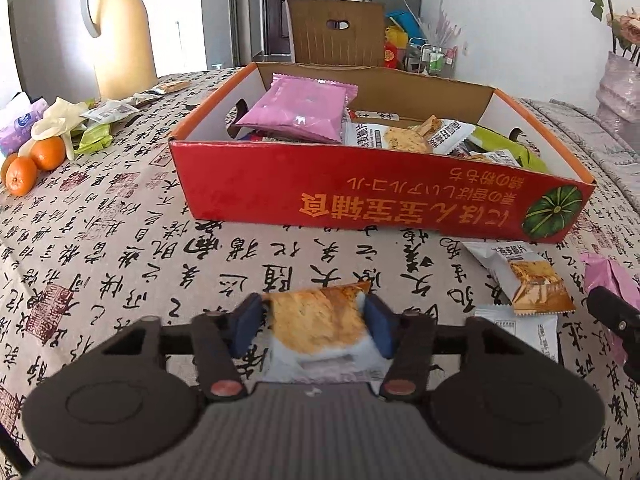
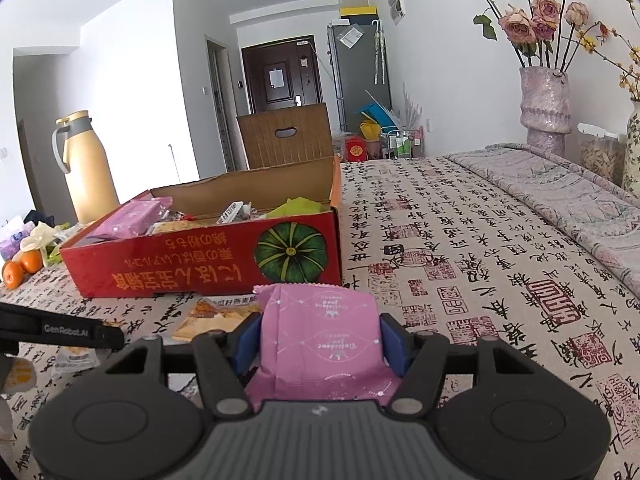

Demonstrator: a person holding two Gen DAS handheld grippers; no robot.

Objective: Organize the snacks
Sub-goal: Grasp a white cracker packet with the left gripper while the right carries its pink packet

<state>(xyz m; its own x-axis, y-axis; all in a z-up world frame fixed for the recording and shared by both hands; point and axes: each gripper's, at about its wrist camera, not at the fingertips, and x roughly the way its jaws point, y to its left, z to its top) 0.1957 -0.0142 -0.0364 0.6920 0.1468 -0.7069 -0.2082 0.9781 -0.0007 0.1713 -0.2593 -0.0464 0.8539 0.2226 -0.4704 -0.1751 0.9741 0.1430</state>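
The left gripper (image 1: 315,322) pinched a flat, crinkly white packet (image 1: 320,332) printed with a golden cracker, its blue pads pressing both edges just above the tablecloth (image 1: 120,264). The right gripper (image 2: 320,340) clamped a puffy, matte pink packet (image 2: 320,344) in the same way, in front of the box.

Beyond them sat one shallow red cardboard box (image 1: 360,196), glossy outside with orange lettering and a green pumpkin picture, plain brown inside, already holding a pink pouch (image 1: 298,110), white cracker packets and a lime-green bag. Two more white cracker packets (image 1: 524,276) lay loose on the cloth near the box's front wall.

The cloth was beige and woven, covered in black calligraphy and red seals. At its left end lay two oranges (image 1: 34,160), some small wrappers and one tall cream thermos (image 1: 120,36). A speckled pink vase (image 2: 546,106) of dried roses stood to the right by a white wall, with a dark door (image 2: 280,80) at the far end of the room.
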